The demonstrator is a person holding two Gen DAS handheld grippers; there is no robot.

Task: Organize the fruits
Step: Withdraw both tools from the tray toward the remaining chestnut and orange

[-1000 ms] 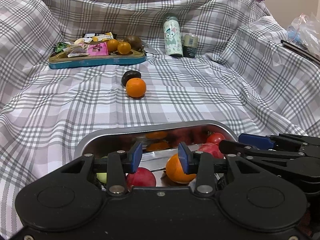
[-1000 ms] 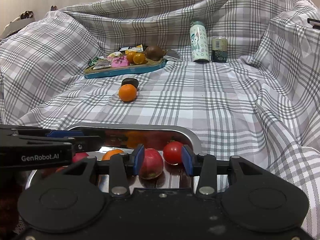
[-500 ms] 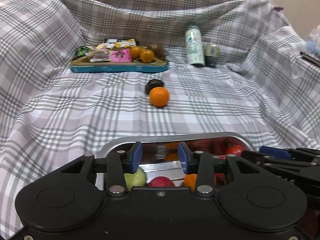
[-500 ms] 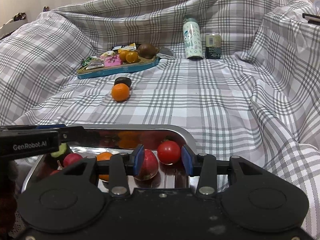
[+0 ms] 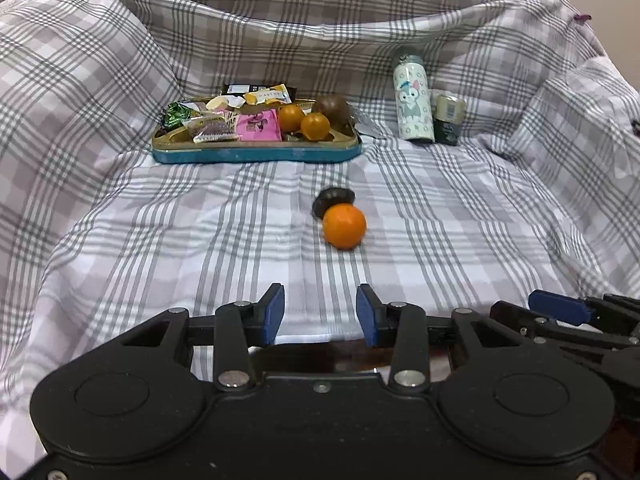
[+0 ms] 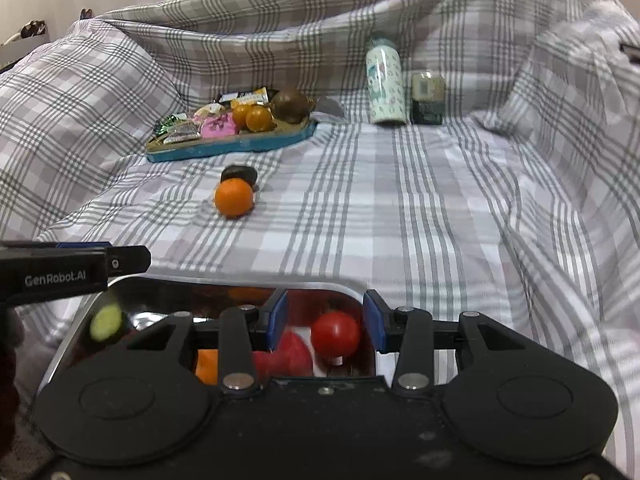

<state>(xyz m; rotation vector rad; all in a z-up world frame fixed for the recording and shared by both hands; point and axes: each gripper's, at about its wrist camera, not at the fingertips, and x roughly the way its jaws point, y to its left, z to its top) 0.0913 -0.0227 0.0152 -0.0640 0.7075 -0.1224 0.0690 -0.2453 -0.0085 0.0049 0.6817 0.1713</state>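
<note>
An orange (image 5: 344, 226) lies on the checked cloth, touching a dark fruit (image 5: 333, 200) just behind it. My left gripper (image 5: 320, 314) is open and empty, short of the orange and pointing toward it. My right gripper (image 6: 325, 320) is open above a shiny metal tray (image 6: 224, 286). In that tray lie a red tomato (image 6: 335, 334), a red apple (image 6: 292, 354), an orange fruit (image 6: 207, 366) and a green piece (image 6: 106, 322). The tomato shows through the gap between the right pads, which do not press on it. The left view shows almost nothing of the metal tray.
A blue tray (image 5: 256, 154) at the back holds snack packets, two small oranges (image 5: 315, 126) and a brown round fruit (image 5: 331, 107). Right of it stand a patterned bottle (image 5: 413, 98) and a small can (image 5: 450, 118). The cloth rises in folds at both sides and behind.
The left gripper has lifted and swung away from the metal tray, so the tray's fruits have dropped out of its view and the loose orange sits ahead. The right gripper has barely shifted.
</note>
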